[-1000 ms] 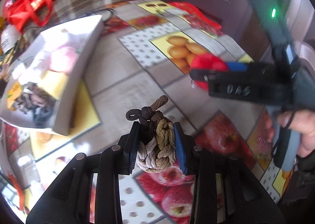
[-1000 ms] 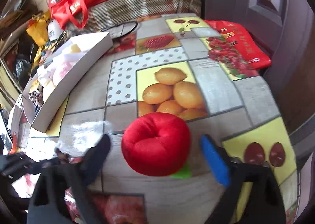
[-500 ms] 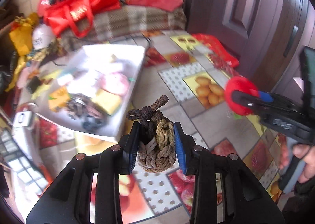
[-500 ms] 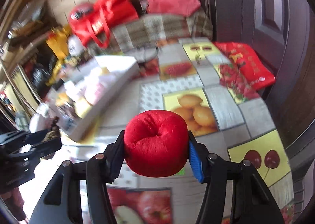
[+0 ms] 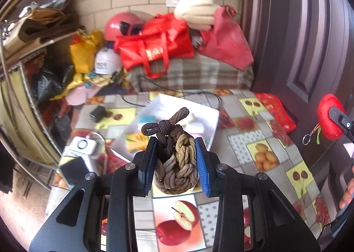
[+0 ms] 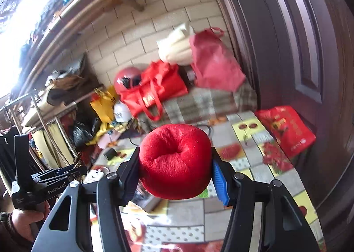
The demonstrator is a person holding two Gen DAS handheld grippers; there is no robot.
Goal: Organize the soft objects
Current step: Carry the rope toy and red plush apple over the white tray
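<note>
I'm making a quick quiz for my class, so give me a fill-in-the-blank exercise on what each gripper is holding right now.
1. The left gripper is shut on a knotted ____ toy.
2. The right gripper is shut on a plush apple coloured ____.
3. The white tray lies on a tablecloth printed with ____.

Missing words: rope; red; fruit

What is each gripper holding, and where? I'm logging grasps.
Left gripper: knotted rope toy, pinched at its sides. Right gripper: red plush apple, squeezed at its sides.
</note>
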